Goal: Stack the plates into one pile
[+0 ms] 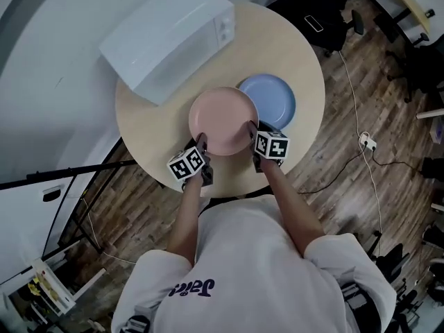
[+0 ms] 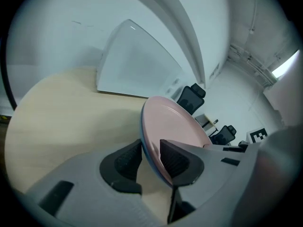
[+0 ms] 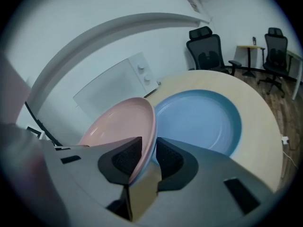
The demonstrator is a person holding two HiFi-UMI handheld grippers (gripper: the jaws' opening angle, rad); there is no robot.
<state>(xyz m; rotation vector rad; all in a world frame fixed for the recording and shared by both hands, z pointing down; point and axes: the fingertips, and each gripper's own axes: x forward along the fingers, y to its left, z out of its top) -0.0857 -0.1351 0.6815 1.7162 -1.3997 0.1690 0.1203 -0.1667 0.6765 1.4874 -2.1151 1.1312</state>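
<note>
A pink plate (image 1: 223,120) is held by its near rim between both grippers over the round wooden table (image 1: 298,54). My left gripper (image 1: 202,143) is shut on the rim's left side and my right gripper (image 1: 252,130) on its right side. In the left gripper view the pink plate (image 2: 175,122) stands on edge between the pads of the left gripper (image 2: 150,157), with a bluish edge under it. The right gripper (image 3: 147,157) pinches the pink plate (image 3: 120,124) the same way. A blue plate (image 1: 274,99) lies flat to the right, the pink rim overlapping its left edge. The blue plate (image 3: 199,119) fills the right gripper view.
A white box-shaped appliance (image 1: 170,37) takes up the table's far left part. Bare tabletop (image 2: 61,112) lies left of the plate. Office chairs (image 1: 319,12) and a cable with a socket strip (image 1: 368,143) are on the wooden floor to the right.
</note>
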